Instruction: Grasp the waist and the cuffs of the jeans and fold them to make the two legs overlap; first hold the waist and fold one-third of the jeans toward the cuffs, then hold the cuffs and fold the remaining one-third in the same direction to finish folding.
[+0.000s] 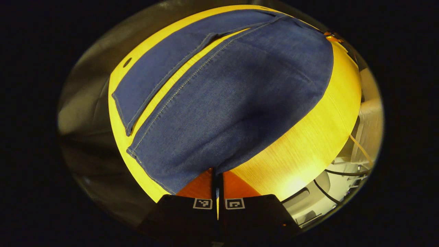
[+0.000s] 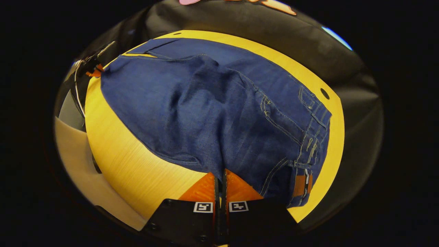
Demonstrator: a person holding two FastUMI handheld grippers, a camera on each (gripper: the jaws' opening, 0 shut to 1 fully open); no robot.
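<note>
Blue jeans [image 1: 233, 96] lie lengthwise on the yellow wooden table [image 1: 308, 144]. In the left gripper view the two legs run side by side, the far leg [image 1: 154, 75] flat and the cuffs [image 1: 132, 151] at the left. My left gripper [image 1: 216, 173] is shut on the near leg's side edge, and the cloth rises toward it. In the right gripper view the waistband [image 2: 315, 133] with a brown patch [image 2: 301, 185] sits at the right. There my right gripper [image 2: 220, 175] is shut on the near side edge of the jeans [image 2: 192, 113], close to the hip. The other gripper [image 2: 91, 67] shows small at the far end.
The table has a small round hole near its far edge [image 2: 324, 93]. Black cloth wall [image 2: 260, 24] stands behind the table. Beyond the near table edge are white furniture and dark cables [image 1: 329, 192].
</note>
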